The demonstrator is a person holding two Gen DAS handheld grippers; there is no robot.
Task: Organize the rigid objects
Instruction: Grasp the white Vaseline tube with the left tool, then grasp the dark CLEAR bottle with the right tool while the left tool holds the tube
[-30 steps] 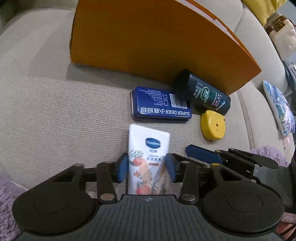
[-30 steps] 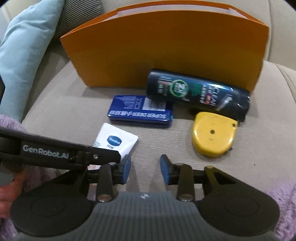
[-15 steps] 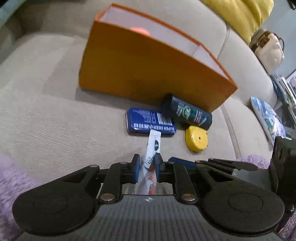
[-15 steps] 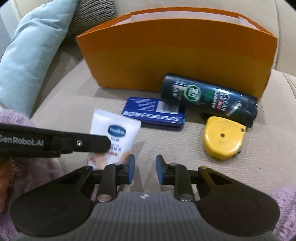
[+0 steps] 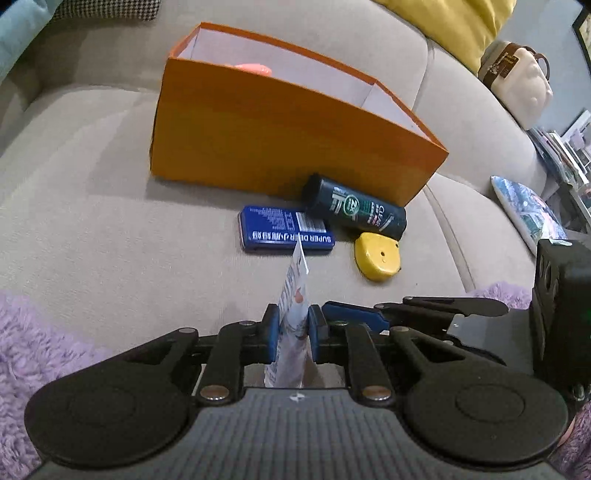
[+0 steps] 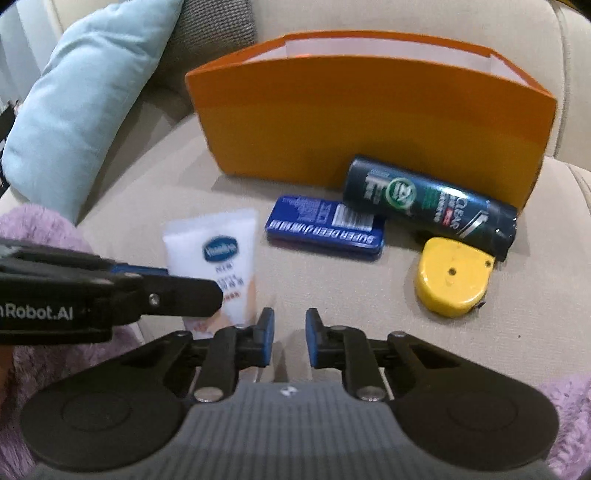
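- Inside of the open orange cardboard box [image 5: 280, 136] mostly hidden by its near wall; only a sliver of something pink-orange [image 5: 253, 68] shows over the rim, too little to name.
- The white soft tube of Vaseline hand cream with a floral print [image 5: 293, 295] is seen edge-on from the left wrist view, its lower end cut off behind the gripper body; the right wrist view shows its flat face, blurred, partly covered by the left gripper's black finger.
- Left gripper [image 5: 291, 332]: jaws clamped on the tube, blue pads pressing both sides, tube lifted clear of the beige sofa seat cushion [image 5: 110, 229].
- Right gripper [image 6: 287, 334]: jaws have just been closing, a narrow gap remains, nothing between them; it hovers above the cushion just right of the tube.
- On the cushion before the box: flat blue tin lettered SUPER DEER [image 6: 325, 227]; dark green shampoo bottle marked CLEAR [image 6: 430, 205] lying on its side against the box wall; yellow plastic tape measure [image 6: 452, 282] just beside the bottle's cap end.
- Around: light blue pillow [image 6: 85, 99] at left, yellow cushion [image 5: 454, 26] and cream bag [image 5: 521, 81] at the back, patterned pillow [image 5: 528, 210] at right, lilac fuzzy sleeves [image 5: 33, 354] at the frame edges.
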